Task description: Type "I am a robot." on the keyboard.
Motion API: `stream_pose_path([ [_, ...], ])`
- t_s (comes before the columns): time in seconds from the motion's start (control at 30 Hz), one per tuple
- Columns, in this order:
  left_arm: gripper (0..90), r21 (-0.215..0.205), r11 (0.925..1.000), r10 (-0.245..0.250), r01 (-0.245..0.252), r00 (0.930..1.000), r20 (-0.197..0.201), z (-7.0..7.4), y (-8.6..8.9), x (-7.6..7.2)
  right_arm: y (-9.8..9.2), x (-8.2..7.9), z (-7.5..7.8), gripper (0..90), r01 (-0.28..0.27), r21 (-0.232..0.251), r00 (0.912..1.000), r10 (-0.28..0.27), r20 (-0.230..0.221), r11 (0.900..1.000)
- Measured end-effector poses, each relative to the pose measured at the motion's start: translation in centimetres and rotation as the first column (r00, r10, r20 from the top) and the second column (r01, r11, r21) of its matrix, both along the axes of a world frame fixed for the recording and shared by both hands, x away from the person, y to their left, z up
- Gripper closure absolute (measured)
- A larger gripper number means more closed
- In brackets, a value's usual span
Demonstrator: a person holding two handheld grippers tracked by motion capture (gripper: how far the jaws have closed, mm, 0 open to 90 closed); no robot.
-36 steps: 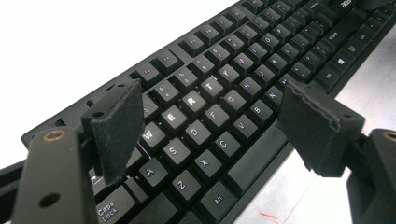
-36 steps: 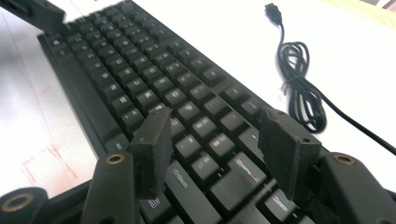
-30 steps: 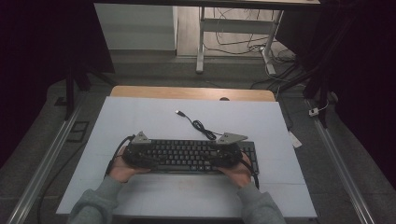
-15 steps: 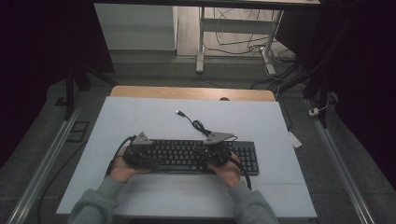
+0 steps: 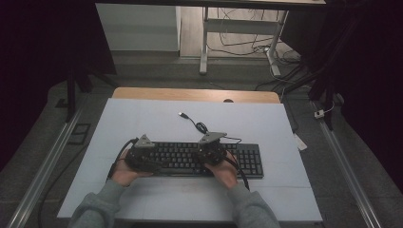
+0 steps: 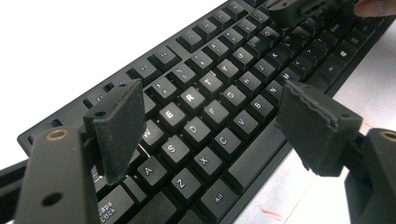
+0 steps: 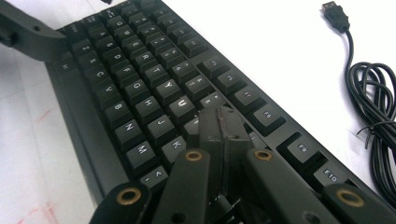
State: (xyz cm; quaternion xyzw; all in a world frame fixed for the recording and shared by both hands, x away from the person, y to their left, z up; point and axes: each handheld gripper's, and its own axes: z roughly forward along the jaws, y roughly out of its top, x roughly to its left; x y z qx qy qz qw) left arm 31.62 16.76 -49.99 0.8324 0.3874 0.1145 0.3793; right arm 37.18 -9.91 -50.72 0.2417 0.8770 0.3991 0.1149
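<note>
A person's left gripper (image 5: 142, 153) hovered over the left end of a black keyboard (image 5: 190, 159), its jaws spread wide and holding nothing; in the left gripper view the two pads (image 6: 122, 126) framed the letter keys from W to V without touching them. The keyboard lay near the front edge of the table, its long axis running left to right across the person's body, the letter block to the left and the number pad to the right, with the key legends facing the person. Over the middle of the key field, the right gripper (image 5: 211, 151) was clenched empty, jaws pressed together, their joined tips (image 7: 219, 128) poised just above the keys beside U and J in the right gripper view. Each tool was held in a hand, with grey sleeves (image 5: 97, 209) entering from below. Behind the keyboard, its black cable (image 5: 202, 128) lay in a loose coil, the USB plug (image 5: 182, 114) loose on the surface and pointing away from the person. The table (image 5: 142, 114) was covered in a pale sheet, a strip of wood showing along its far edge. Beyond it, the room was dim, with metal rails at both sides, a desk frame (image 5: 204, 42) and tangled wires on the floor.
</note>
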Motion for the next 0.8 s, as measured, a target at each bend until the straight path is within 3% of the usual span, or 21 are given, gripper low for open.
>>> stream_pose_path([
  [0.63, 23.8, 0.004, 1.0000, 0.001, -0.001, 1.0000, -0.001, -0.06, -0.02, -0.04, 0.45, 0.51, -0.86, 89.6, 0.012, -0.040, 0.9999, -0.012, -0.009, 0.999],
  [0.8, 23.8, 0.003, 1.0000, -0.002, 0.002, 1.0000, 0.003, -0.03, 0.01, -0.05, 0.29, 0.38, -0.53, 89.6, 0.008, -0.011, 1.0000, -0.008, 0.005, 1.000],
])
